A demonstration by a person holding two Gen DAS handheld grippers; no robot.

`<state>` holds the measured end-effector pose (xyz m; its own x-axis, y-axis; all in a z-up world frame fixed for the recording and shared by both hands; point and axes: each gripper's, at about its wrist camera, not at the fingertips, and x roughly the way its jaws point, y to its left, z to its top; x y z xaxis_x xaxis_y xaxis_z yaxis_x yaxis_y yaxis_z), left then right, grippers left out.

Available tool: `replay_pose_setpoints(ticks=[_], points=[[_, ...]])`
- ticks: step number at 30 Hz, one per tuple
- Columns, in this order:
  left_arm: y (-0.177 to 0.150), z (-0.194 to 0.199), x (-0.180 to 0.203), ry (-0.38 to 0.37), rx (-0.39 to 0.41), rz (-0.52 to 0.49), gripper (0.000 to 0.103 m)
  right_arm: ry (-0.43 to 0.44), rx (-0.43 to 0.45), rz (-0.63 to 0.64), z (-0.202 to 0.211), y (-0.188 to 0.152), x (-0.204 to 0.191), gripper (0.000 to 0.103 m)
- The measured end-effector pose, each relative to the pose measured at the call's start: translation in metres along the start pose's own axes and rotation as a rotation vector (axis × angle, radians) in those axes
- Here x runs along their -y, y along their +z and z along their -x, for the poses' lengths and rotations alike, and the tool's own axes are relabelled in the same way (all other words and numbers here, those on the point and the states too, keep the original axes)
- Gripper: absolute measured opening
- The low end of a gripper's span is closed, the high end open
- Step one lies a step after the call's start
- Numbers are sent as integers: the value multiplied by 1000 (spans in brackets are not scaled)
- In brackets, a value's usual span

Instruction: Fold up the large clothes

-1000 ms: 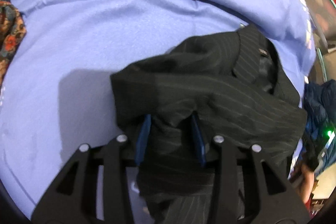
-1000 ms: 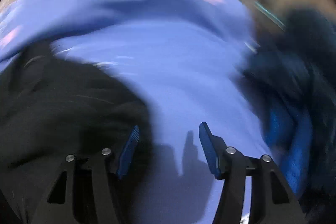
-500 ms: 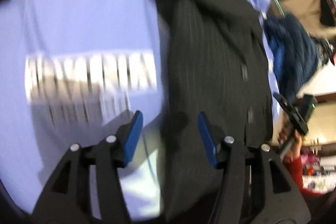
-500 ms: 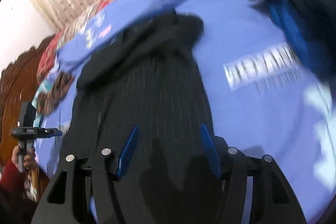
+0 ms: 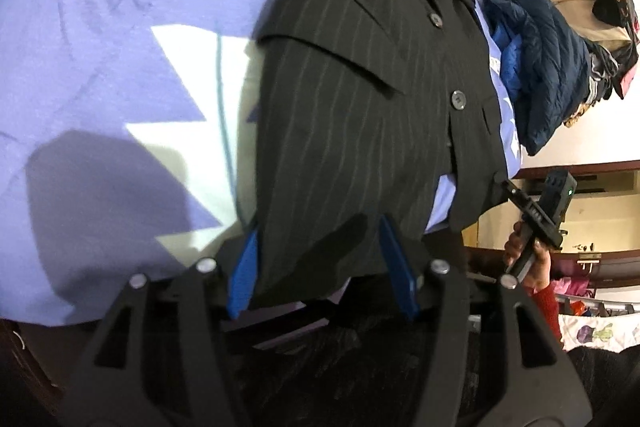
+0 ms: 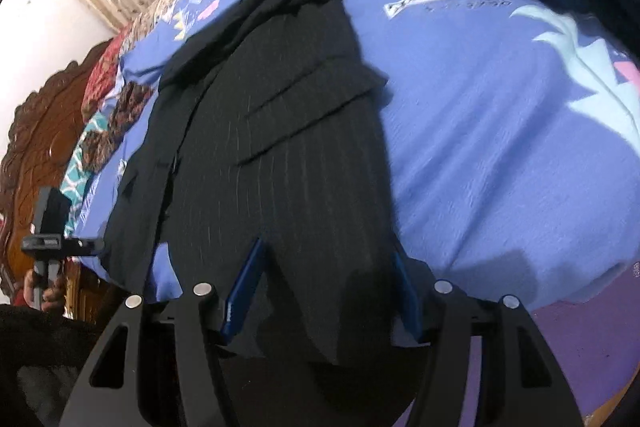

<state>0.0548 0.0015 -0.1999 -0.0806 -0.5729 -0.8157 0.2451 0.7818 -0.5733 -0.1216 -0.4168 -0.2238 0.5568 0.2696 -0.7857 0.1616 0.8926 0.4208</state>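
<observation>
Black pinstriped jacket (image 5: 360, 75) laid lengthwise on blue printed bedsheet (image 5: 120, 75), folded sleeve across its middle, two buttons visible along front edge. Left gripper (image 5: 320, 263) over near hem; jaws opening, blue pads apart, cloth lying slack between them, not pinched. Right gripper (image 6: 326, 291) over same hem at other corner, jaws wide, fabric between the pads but no squeeze seen. Navy quilted coat (image 5: 548, 67) heaped at bed edge beyond the jacket. Carved wooden headboard (image 6: 36, 147) at far left.
</observation>
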Motion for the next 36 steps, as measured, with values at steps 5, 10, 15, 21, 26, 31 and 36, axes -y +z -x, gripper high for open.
replay_pose_setpoints(ticks=[5,10,15,21,26,31,36], points=[[-8,-2,4,5,-21,-20,25,66,-29,-19,-3,-6,-2,53],[-8,6,8,-33,10,-7,5,110,-24,-13,2,-4,-15,24],[0,34,14,-194,74,48,4,231,39,-8,27,13,-41,24],[19,61,16,-283,151,70,4,291,106,-51,37,35,-45,23],[18,42,2,-189,87,108,4,127,-5,-20,9,28,-38,24],[2,12,-26,-146,-16,191,4,43,-95,-84,-7,0,-17,24],[0,0,-36,-176,-56,236,13,84,-81,-138,-5,0,-11,29]])
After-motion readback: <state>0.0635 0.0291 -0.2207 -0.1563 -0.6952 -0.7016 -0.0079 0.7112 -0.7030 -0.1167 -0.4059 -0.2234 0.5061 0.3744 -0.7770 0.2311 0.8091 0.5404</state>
